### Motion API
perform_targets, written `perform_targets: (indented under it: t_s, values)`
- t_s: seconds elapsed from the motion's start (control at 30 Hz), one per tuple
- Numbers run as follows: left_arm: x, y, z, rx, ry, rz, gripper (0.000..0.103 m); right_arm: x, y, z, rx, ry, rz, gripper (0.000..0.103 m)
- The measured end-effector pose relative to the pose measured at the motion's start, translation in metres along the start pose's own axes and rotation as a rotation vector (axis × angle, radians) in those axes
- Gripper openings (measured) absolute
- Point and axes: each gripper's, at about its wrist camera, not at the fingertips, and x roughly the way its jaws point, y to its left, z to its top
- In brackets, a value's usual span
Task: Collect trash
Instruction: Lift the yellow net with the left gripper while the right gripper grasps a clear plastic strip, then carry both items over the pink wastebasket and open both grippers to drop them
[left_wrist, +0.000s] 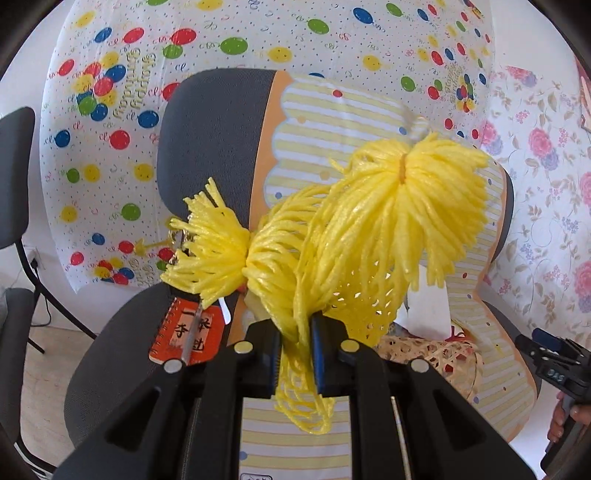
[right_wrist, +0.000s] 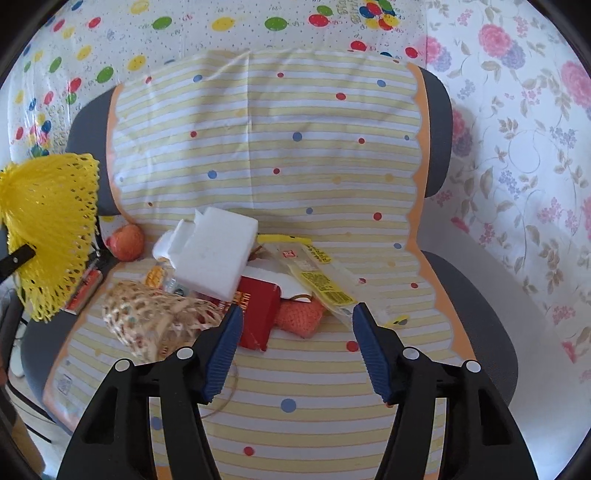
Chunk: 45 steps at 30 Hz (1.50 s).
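Note:
My left gripper (left_wrist: 297, 332) is shut on a bunch of yellow foam fruit nets (left_wrist: 369, 229), which it holds up above the chair seat. The same yellow nets (right_wrist: 51, 229) show at the left edge of the right wrist view. My right gripper (right_wrist: 297, 314) stands open over a trash pile on the striped cloth (right_wrist: 295, 147), its pads touching nothing. The pile holds a white foam block (right_wrist: 218, 251), a red carton (right_wrist: 258, 310), an orange net (right_wrist: 299, 314), a clear packet with yellow labels (right_wrist: 317, 273) and a woven bamboo basket (right_wrist: 155, 317).
The cloth covers a grey office chair (left_wrist: 207, 147). A red spiral notebook (left_wrist: 188, 332) and an orange ball (right_wrist: 127, 242) lie at the seat's left. A balloon-print sheet (left_wrist: 110, 110) and a floral sheet (right_wrist: 517, 147) hang behind. Another chair (left_wrist: 14, 177) stands at the left.

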Motion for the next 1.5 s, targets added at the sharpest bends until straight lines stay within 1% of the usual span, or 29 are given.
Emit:
perform_targets:
  t_s: [0.07, 0.17, 0.2, 0.33, 0.4, 0.5, 0.53, 0.6, 0.67, 0.7, 0.83, 0.93, 1.03, 1.17, 1.23, 1.3, 1.4, 1.5]
  values:
    - [0.006, -0.001, -0.003, 0.009, 0.016, -0.004, 0.012, 0.020, -0.004, -0.007, -0.060, 0.043, -0.051, 0.060]
    - [0.017, -0.002, -0.005, 0.020, 0.038, -0.005, 0.012, 0.050, -0.010, -0.016, -0.139, 0.103, -0.102, 0.053]
    - [0.020, -0.003, -0.005, 0.017, 0.045, -0.009, 0.012, 0.057, -0.012, -0.017, -0.163, 0.113, -0.112, 0.050]
    - [0.032, -0.006, -0.006, 0.010, 0.066, -0.006, 0.012, 0.084, -0.013, -0.015, -0.262, 0.131, -0.165, 0.049]
    - [0.035, -0.009, -0.007, 0.012, 0.076, -0.009, 0.012, 0.098, -0.011, -0.012, -0.312, 0.147, -0.177, 0.045]
    - [0.038, -0.013, -0.007, 0.019, 0.085, -0.003, 0.012, 0.113, -0.005, -0.009, -0.365, 0.156, -0.180, 0.031]
    - [0.039, -0.014, -0.007, 0.020, 0.087, -0.004, 0.012, 0.115, -0.004, -0.008, -0.371, 0.149, -0.166, 0.028]
    - [0.038, -0.017, -0.008, 0.023, 0.089, -0.005, 0.012, 0.113, -0.002, -0.005, -0.367, 0.130, -0.136, 0.011]
    - [0.032, -0.022, -0.006, 0.033, 0.078, -0.009, 0.012, 0.101, -0.005, 0.000, -0.323, 0.088, -0.108, 0.004]
    - [0.027, -0.024, -0.005, 0.038, 0.069, -0.012, 0.012, 0.089, -0.012, 0.004, -0.267, 0.064, -0.077, 0.002]
    - [0.002, -0.037, 0.000, 0.063, 0.024, -0.054, 0.012, 0.038, -0.044, 0.016, -0.038, -0.001, 0.048, 0.002]
    - [-0.024, -0.057, 0.003, 0.093, -0.012, -0.130, 0.012, -0.019, -0.065, 0.010, 0.091, -0.064, 0.115, 0.002]
    - [-0.044, -0.081, -0.004, 0.123, -0.024, -0.212, 0.012, -0.072, -0.078, -0.007, 0.189, -0.116, 0.142, 0.002]
    - [-0.063, -0.124, -0.031, 0.187, -0.003, -0.340, 0.012, -0.136, -0.080, -0.042, 0.263, -0.174, 0.102, 0.002]
    - [-0.068, -0.146, -0.050, 0.224, 0.012, -0.370, 0.012, -0.162, -0.074, -0.062, 0.276, -0.193, 0.062, 0.002]
    - [-0.069, -0.167, -0.069, 0.266, 0.043, -0.407, 0.012, -0.183, -0.071, -0.083, 0.293, -0.204, 0.018, 0.002]
    - [-0.074, -0.197, -0.097, 0.339, 0.079, -0.470, 0.012, -0.205, -0.076, -0.112, 0.326, -0.186, -0.034, 0.002]
    - [-0.079, -0.229, -0.117, 0.436, 0.073, -0.517, 0.012, -0.219, -0.083, -0.136, 0.350, -0.149, -0.100, 0.002]
